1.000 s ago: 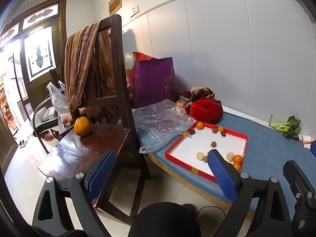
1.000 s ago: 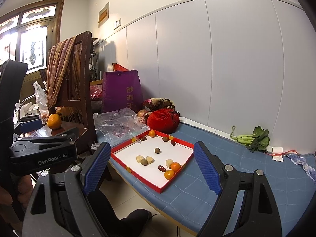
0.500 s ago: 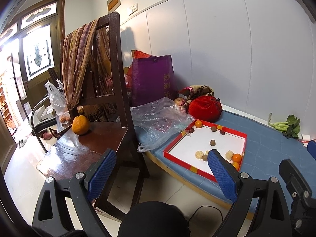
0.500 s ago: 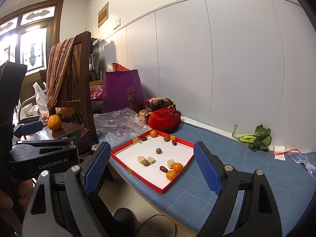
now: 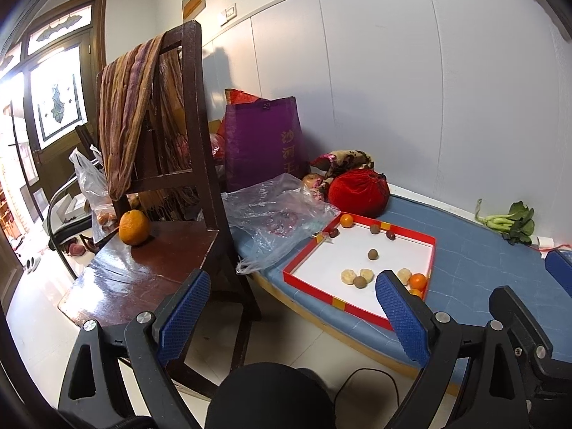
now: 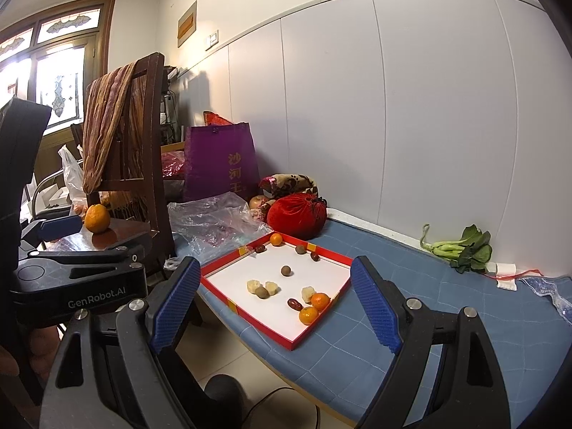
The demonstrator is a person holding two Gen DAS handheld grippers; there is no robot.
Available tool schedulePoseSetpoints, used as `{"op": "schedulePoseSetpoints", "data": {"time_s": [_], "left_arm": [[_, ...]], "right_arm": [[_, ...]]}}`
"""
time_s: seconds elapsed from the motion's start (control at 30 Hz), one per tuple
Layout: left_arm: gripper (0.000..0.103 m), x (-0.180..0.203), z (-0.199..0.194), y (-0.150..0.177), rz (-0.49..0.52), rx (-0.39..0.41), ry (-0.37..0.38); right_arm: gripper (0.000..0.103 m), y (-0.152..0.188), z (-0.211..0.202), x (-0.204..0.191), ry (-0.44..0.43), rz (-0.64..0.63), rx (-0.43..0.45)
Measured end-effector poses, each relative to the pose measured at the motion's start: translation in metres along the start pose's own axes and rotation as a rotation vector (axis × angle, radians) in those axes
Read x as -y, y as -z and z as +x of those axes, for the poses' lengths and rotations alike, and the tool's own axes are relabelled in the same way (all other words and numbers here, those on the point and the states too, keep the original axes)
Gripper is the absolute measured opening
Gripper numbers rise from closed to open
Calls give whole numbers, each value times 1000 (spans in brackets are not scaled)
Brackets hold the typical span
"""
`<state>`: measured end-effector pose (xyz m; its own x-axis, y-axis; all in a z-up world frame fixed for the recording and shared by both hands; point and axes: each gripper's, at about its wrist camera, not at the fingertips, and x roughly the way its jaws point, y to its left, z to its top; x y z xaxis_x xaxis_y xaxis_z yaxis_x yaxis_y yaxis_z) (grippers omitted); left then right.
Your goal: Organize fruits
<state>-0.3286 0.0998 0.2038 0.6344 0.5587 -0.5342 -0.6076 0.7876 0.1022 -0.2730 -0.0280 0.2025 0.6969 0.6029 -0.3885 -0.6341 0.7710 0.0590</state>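
Fruits (image 6: 314, 302) lie scattered in the red-rimmed tray (image 6: 323, 252) on the blue mat, at twelve o'clock from the right gripper (image 6: 275, 295). Both it and the left gripper (image 5: 289, 298) gape wide, empty, presumably ready to sort.

Tray (image 6: 332, 254): red rim, white floor. Bag (image 6: 221, 164): purple. Pouch (image 6: 296, 216): red. Scarf (image 6: 105, 125): brown-striped. Mat (image 6: 447, 307): blue.

walls: white panels (image 6: 321, 125), switch plate (image 6: 213, 38)
floor: pale glossy tiles (image 5: 282, 336)
furniture: dark wooden chair (image 5: 193, 164), striped scarf (image 5: 125, 107) draped over its back
window: stained-glass panes (image 5: 57, 96), bright daylight
bench: blue quilted pad (image 6: 447, 307)
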Motion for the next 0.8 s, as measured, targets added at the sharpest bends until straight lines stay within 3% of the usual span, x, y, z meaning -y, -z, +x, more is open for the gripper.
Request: {"op": "schedulePoseSetpoints", "data": {"time_s": [0.8], "left_arm": [[95,-1,-3,0,0,3,-12]], "right_arm": [[87,-1,-5,1,9,7,12]]}}
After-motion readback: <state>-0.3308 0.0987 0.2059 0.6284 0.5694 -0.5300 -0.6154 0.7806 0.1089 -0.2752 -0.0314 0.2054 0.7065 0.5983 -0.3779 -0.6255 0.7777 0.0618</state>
